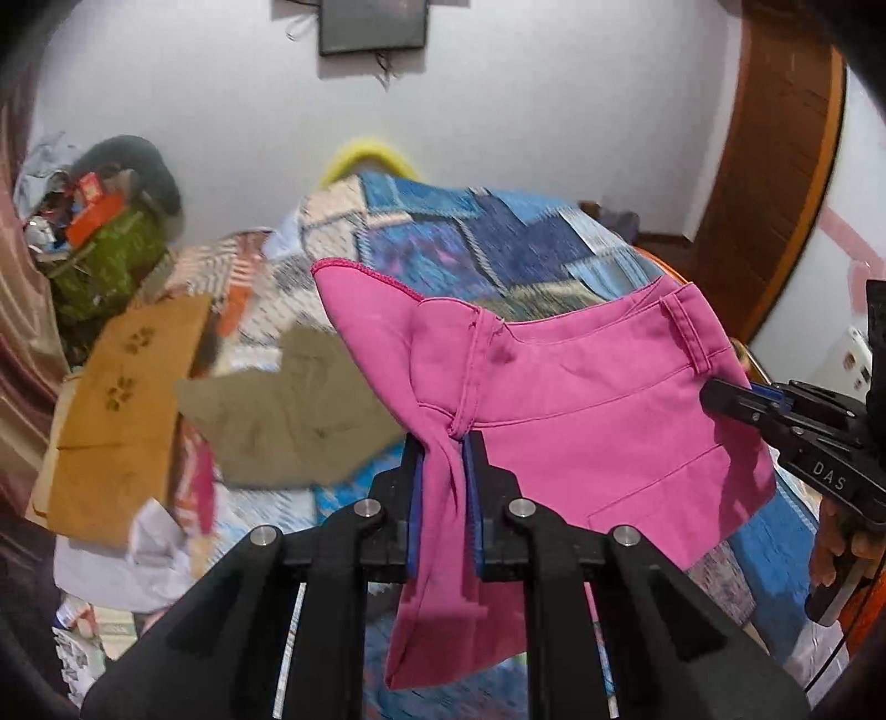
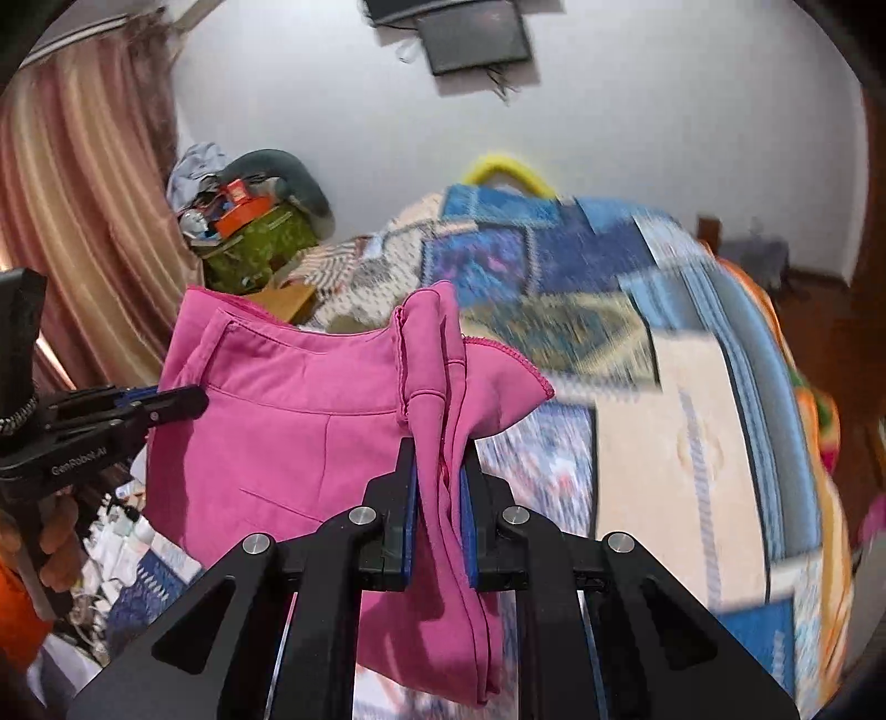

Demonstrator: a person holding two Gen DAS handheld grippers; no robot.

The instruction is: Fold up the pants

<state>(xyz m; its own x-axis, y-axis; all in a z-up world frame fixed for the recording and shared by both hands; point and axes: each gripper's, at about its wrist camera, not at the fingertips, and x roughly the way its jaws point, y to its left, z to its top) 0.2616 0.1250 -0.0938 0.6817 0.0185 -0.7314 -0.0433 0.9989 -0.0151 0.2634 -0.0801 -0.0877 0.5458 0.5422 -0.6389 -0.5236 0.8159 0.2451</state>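
Pink pants (image 1: 598, 399) in both tongs

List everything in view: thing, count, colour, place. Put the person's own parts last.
pants: one, pink, held up over the bed between both grippers
bedspread: one, blue patchwork, on the bed
garment: one, olive, lying on the bed
cloth: one, tan, left of the olive garment
screen: one, dark, on the white wall
curtain: one, pinkish, left
left gripper: one, black, shut on the pants
right gripper: one, black, shut on the pants
hand: one, holding the left gripper
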